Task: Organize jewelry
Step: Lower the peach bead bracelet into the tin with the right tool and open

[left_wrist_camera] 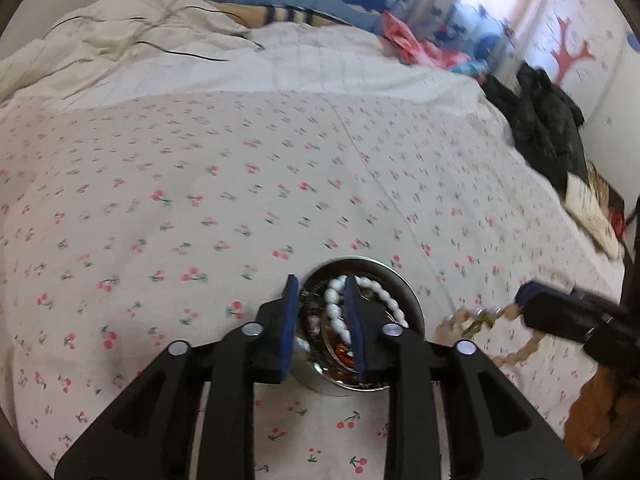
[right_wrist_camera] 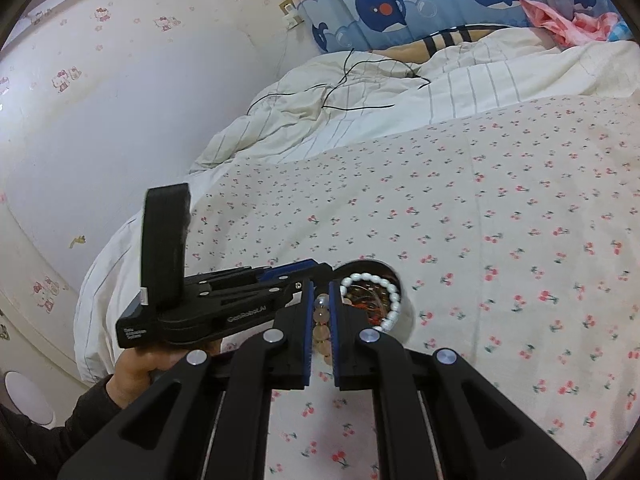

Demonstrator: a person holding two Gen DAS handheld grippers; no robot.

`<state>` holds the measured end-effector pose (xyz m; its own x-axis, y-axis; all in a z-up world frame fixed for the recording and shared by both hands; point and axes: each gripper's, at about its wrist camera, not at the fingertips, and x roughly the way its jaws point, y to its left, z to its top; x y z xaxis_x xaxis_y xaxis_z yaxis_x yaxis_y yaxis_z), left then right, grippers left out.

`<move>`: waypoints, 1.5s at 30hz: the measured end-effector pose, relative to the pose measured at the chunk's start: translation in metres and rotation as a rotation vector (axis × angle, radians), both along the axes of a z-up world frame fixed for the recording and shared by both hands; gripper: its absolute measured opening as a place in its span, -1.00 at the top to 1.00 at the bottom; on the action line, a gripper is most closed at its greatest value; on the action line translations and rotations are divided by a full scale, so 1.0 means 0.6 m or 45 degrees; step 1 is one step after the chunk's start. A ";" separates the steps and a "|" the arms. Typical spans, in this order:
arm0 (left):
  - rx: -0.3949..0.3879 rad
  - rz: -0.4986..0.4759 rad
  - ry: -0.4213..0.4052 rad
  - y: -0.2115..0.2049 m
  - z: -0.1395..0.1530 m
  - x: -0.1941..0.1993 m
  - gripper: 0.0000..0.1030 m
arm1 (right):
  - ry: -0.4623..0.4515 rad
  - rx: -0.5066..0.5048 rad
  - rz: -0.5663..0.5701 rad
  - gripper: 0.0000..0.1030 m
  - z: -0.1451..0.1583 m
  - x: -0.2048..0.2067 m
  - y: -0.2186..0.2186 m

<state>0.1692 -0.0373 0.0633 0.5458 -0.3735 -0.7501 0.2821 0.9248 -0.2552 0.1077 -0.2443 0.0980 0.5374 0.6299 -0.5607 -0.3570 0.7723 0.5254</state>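
Note:
A round metal tin (left_wrist_camera: 412, 300) of mixed jewelry sits on the cherry-print sheet. A white bead bracelet (left_wrist_camera: 334, 312) lies in it, draped over the rim. My left gripper (left_wrist_camera: 320, 284) hovers right over the tin, jaws apart, with the white beads in the gap and the pads not pressing on them. In the right wrist view the tin (right_wrist_camera: 394, 272) and white bracelet (right_wrist_camera: 390, 304) lie just ahead. My right gripper (right_wrist_camera: 320, 286) is shut on a peach bead bracelet (right_wrist_camera: 322, 328). From the left it shows as the right gripper (left_wrist_camera: 520, 300) with the peach bracelet (left_wrist_camera: 476, 318) dangling onto the sheet.
The left gripper (right_wrist_camera: 320, 270) is held by a hand (right_wrist_camera: 132, 368) in a dark sleeve. A crumpled cream duvet (right_wrist_camera: 320, 120) with a black cable (right_wrist_camera: 340, 84) lies at the far end. Black clothing (left_wrist_camera: 544, 120) is piled at the bed's right edge.

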 end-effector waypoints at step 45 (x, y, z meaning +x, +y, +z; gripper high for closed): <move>0.319 0.190 -0.161 -0.010 -0.017 -0.131 -0.71 | 0.109 -0.611 -0.163 -0.67 -0.122 -0.055 0.038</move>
